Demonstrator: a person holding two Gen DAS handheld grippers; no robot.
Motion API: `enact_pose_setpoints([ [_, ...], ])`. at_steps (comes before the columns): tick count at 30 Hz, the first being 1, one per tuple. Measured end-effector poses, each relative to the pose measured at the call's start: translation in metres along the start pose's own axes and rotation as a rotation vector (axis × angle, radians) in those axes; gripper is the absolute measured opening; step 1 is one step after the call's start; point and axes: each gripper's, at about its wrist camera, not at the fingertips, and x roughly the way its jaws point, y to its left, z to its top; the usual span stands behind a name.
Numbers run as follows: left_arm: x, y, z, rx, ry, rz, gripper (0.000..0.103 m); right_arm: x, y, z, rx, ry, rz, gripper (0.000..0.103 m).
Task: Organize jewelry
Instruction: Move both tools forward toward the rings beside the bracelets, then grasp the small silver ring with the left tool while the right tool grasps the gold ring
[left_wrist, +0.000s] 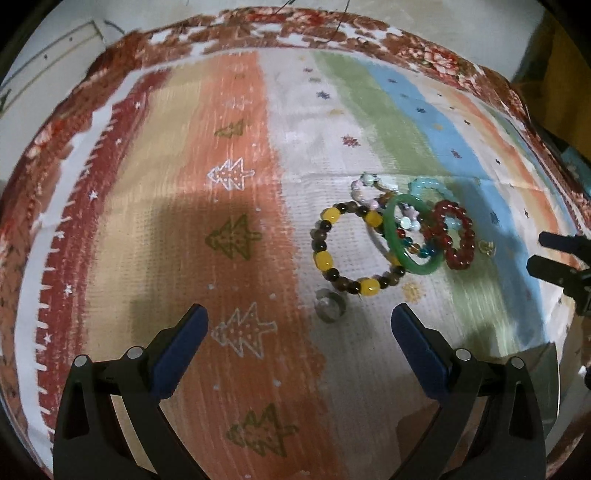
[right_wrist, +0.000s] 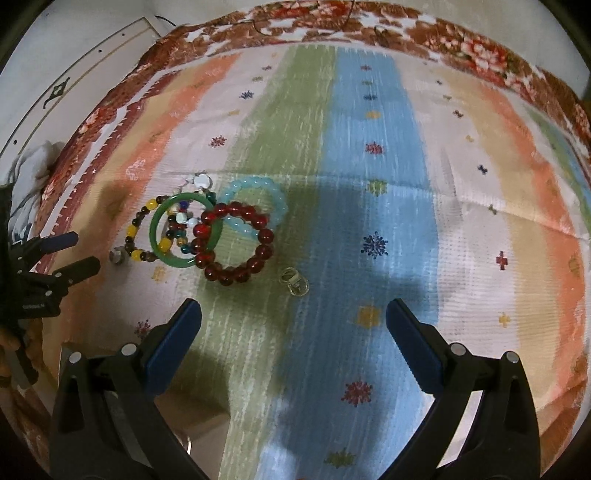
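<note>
The striped cloth (right_wrist: 369, 155) covering the tabletop is my biggest worry: it is soft and creased, so a pad dragged low could snag it and shift everything lying on it.

The jewelry sits in one overlapping heap, and I place everything from the green bangle (right_wrist: 186, 230). It lies across the yellow-and-brown bead bracelet (left_wrist: 345, 247) on its left side, and the dark red bead bracelet (right_wrist: 236, 245) overlaps its right edge. The pale blue bead bracelet (right_wrist: 255, 206) lies behind that red one. A pinkish-white bead strand (left_wrist: 371, 188) pokes out behind the bangle, and a multicoloured bead strand (left_wrist: 415, 245) runs inside its ring. Lifting any one piece will likely drag its neighbours, and the smooth bangle looks apt to slip from the pads.

A silver ring (left_wrist: 330, 304) rests in front of the bangle to the left; small clear pieces (right_wrist: 294, 282) lie in front to the right. Either could be flicked away or missed.

My left tongs (left_wrist: 299, 328) and right tongs (right_wrist: 293, 319) both hover spread wide, holding nothing.
</note>
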Motion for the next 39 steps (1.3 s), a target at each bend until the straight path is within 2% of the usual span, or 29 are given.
enact_pose_setpoints([
  [4,0.008,-0.001,0.004,0.019,0.032,-0.024,0.095,0.012,-0.001,0.006,0.007,0.045,0.021,0.098],
  [7,0.010,-0.008,0.004,0.064,0.043,-0.051,0.086,0.018,0.002,0.007,-0.014,0.060,0.015,0.097],
  [8,0.011,-0.011,0.004,0.078,0.047,-0.055,0.083,0.020,0.003,0.008,-0.019,0.059,0.015,0.093],
  [9,0.012,-0.013,0.004,0.092,0.051,-0.053,0.080,0.021,0.004,0.009,-0.019,0.058,0.018,0.085],
  [13,0.018,-0.021,0.004,0.138,0.074,-0.053,0.071,0.029,0.003,0.013,-0.015,0.088,0.030,0.083],
  [15,0.023,-0.021,0.004,0.143,0.094,-0.049,0.059,0.033,0.003,0.014,-0.021,0.098,0.029,0.083],
  [17,0.026,-0.022,0.005,0.155,0.098,-0.027,0.057,0.038,0.004,0.015,-0.027,0.113,0.027,0.082],
  [20,0.029,-0.021,0.009,0.156,0.098,-0.023,0.055,0.045,0.005,0.018,-0.037,0.125,0.023,0.076],
  [23,0.032,-0.019,0.011,0.155,0.096,-0.007,0.044,0.054,0.002,0.020,-0.032,0.146,0.023,0.065],
  [27,0.032,-0.018,0.010,0.177,0.092,0.012,0.035,0.061,0.002,0.023,-0.050,0.154,0.011,0.061],
  [29,0.031,-0.018,0.009,0.189,0.093,0.021,0.031,0.061,0.002,0.023,-0.056,0.155,-0.003,0.055],
  [32,0.031,-0.021,0.009,0.213,0.095,0.028,0.028,0.061,0.002,0.022,-0.067,0.158,-0.017,0.050],
  [34,0.032,-0.021,0.008,0.221,0.096,0.029,0.027,0.061,0.002,0.021,-0.074,0.166,-0.020,0.040],
  [36,0.032,-0.021,0.008,0.220,0.098,0.026,0.021,0.061,0.003,0.021,-0.076,0.173,-0.015,0.037],
  [38,0.032,-0.022,0.007,0.224,0.099,0.024,0.019,0.062,0.004,0.022,-0.078,0.174,-0.023,0.030],
  [39,0.032,-0.022,0.007,0.220,0.098,0.024,0.019,0.062,0.003,0.022,-0.074,0.175,-0.020,0.023],
])
